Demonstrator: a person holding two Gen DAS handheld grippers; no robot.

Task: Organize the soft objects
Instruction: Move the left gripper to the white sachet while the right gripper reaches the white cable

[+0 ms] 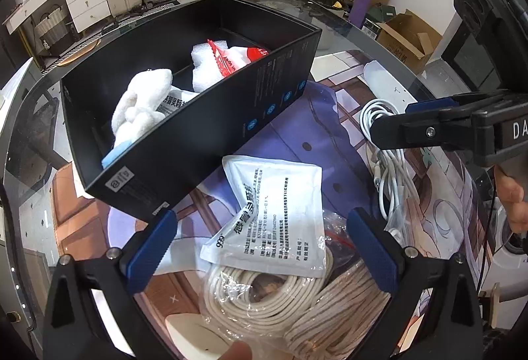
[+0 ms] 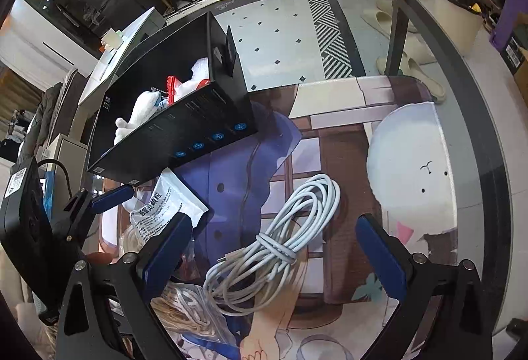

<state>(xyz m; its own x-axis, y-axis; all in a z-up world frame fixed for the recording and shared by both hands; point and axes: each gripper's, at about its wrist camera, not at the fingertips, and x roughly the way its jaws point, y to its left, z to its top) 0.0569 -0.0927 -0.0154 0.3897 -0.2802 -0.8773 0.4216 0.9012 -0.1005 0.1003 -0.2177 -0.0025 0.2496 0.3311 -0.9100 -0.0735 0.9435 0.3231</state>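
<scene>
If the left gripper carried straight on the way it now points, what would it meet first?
Most likely the white medicine sachet, which lies between the open fingers of the left gripper on top of the bagged beige cord; depth is hard to judge.

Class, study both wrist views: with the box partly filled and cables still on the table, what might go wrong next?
1. The left tongs stand open over a white sachet lying on the bagged beige cable; closing might pinch both.
2. The white cable between the open right tongs is only loosely tied, so loops may trail.
3. The black box could slide if bumped.
</scene>
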